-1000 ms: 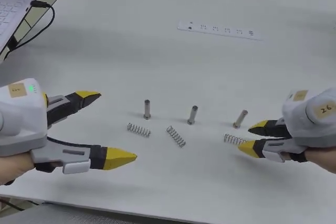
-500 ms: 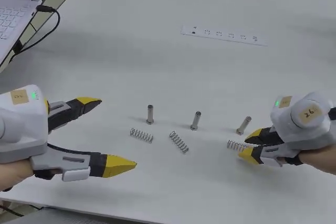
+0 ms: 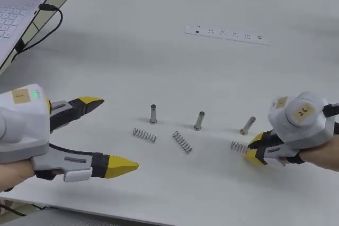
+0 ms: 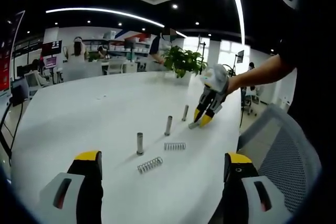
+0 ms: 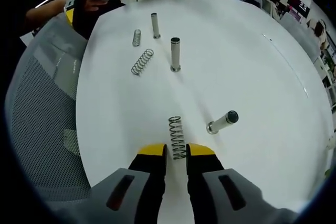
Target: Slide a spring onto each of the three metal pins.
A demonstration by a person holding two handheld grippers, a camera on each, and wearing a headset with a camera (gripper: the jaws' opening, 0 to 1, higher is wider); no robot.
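Pickup step: right claw (image 5: 177,151), narrow, straddles the spring (image 5: 177,135) beside the rightmost pin (image 5: 222,121). Left claw (image 3: 117,133) gapes wide. Next, pinch and lift.

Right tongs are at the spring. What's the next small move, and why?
Probably finish closing the right tongs on the spring. Its near end sits between the jaws, which stand narrow with a sliver of gap showing on one side, and the spring lies flat on the table. Once pinched, it could be lifted toward the nearest pin.
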